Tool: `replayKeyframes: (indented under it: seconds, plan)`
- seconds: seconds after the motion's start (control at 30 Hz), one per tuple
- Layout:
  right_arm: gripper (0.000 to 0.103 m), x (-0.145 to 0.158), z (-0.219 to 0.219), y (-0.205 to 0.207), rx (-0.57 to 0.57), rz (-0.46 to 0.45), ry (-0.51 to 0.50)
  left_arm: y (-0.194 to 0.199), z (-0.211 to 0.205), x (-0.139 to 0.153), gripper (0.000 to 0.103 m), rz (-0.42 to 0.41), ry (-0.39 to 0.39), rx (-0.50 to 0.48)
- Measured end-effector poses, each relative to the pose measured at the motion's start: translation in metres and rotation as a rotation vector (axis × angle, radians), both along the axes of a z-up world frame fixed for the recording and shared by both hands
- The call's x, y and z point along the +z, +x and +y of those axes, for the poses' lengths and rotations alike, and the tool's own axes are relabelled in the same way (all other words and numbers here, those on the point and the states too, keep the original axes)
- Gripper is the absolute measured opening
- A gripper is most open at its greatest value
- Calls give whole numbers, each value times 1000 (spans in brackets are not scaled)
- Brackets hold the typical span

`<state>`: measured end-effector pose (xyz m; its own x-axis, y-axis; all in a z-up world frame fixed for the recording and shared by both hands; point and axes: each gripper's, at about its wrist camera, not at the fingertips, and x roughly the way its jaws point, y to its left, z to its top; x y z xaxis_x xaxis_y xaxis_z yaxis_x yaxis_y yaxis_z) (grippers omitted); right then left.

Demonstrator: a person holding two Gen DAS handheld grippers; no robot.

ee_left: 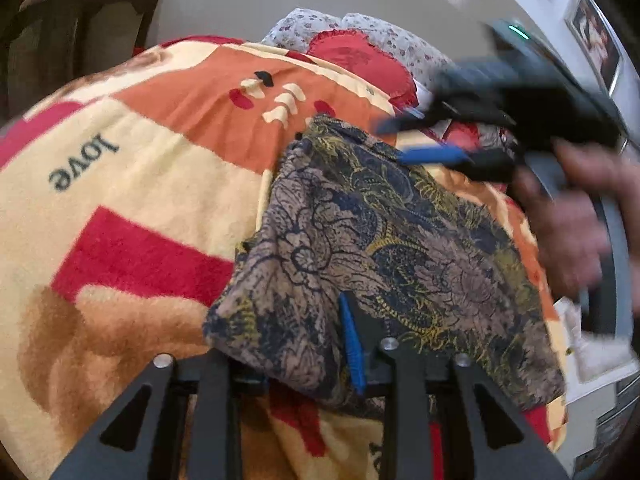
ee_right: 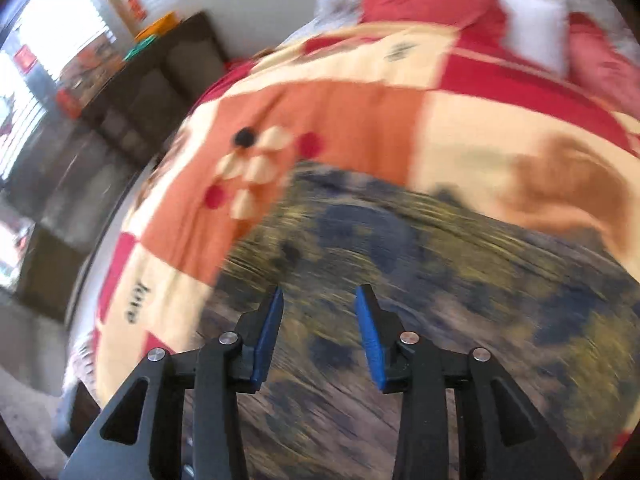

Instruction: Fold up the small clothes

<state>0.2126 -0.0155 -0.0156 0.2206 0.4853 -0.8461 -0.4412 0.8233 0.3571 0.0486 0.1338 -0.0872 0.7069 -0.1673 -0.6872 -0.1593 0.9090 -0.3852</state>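
Currently: left gripper (ee_left: 304, 360) pinching near edge of patterned garment (ee_left: 380, 240), which lies on blanket (ee_left: 140, 200); thin, soft, light fabric, drapes easily. Right gripper (ee_right: 320, 332) wide, empty, above far part. Grab corners/hems.

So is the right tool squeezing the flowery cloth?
No, the right tool is open, its blue pads apart with nothing between them, just above the flowery cloth.

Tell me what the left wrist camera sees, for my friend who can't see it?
The left tongs pinch the near edge of a dark patterned cloth lying on a blanket. The right tongs hover open over its far end.
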Motion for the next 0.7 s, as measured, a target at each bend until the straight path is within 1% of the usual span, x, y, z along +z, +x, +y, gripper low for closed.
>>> replayKeyframes:
  seconds: [0.1, 0.13, 0.23, 0.3, 0.43, 0.5, 0.57, 0.7]
  plan:
    - [31, -13, 22, 24, 5, 125, 53, -3, -11, 11, 11, -31, 75, -18]
    - [31, -20, 28, 32, -9, 184, 74, -3, -16, 15, 10, -49, 106, -28]
    - [33, -33, 37, 46, -46, 296, 83, -4, -31, 29, 8, -102, 195, -72]
    - [33, -36, 43, 52, -54, 335, 87, -6, -40, 36, 8, -133, 239, -97]
    - [39, -33, 58, 59, -20, 330, 39, -5, -59, 47, 8, -182, 338, -157]
    - [39, -31, 68, 60, 1, 327, -6, -5, -68, 50, 7, -196, 375, -181]
    - [39, -31, 78, 59, 29, 315, -61, -3, -77, 52, 7, -201, 396, -204]
    - [39, -26, 100, 57, 95, 275, -178, 0, -88, 55, 7, -207, 394, -244]
